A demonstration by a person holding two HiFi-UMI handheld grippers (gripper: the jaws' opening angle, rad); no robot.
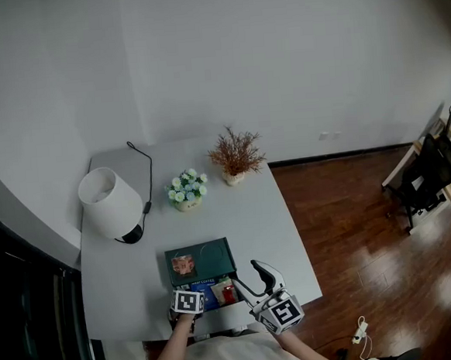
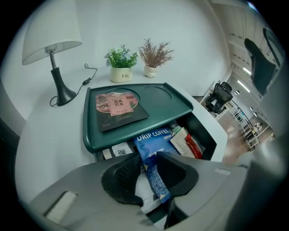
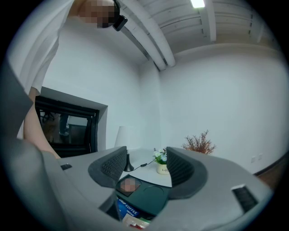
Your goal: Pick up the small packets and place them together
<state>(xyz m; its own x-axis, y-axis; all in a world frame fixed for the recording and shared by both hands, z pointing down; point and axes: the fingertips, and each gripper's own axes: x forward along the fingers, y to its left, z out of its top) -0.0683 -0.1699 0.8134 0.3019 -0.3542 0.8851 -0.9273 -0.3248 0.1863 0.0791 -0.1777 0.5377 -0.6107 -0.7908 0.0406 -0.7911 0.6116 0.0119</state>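
Pale grey and matt, the bench [image 1: 251, 212] is pushed against a plain white wall [image 1: 239, 58], with a glossy reddish-brown wooden floor [image 1: 353, 220] to its right. At the back of the bench stand a white-shaded lamp [image 1: 107, 200], a small pot of pale flowers [image 1: 187, 191] and a pot of dried rust-coloured twigs [image 1: 236, 156]. Near the front edge sits a dark green box [image 1: 204, 258] with a tray-like top. Its drawer [image 2: 203, 131] is pulled out towards the person.

A dark, flat packet [image 2: 118, 107] with a pink label lies on the box's top. In the drawer lies a blue packet [image 2: 156, 144] printed "DRIP COFFEE", patterned with fine white lines at its lower end. Red and white sachets [image 2: 187, 143] are just beside it on the right. A white packet with a square code shows under the box's left edge.

The left hand-held gripper [image 2: 149, 158] points steeply down into the drawer, its jaws closed on the lower end of the blue packet. The right hand-held gripper [image 3: 146, 155] is held level above the bench's front edge, its jaws apart with nothing between them.
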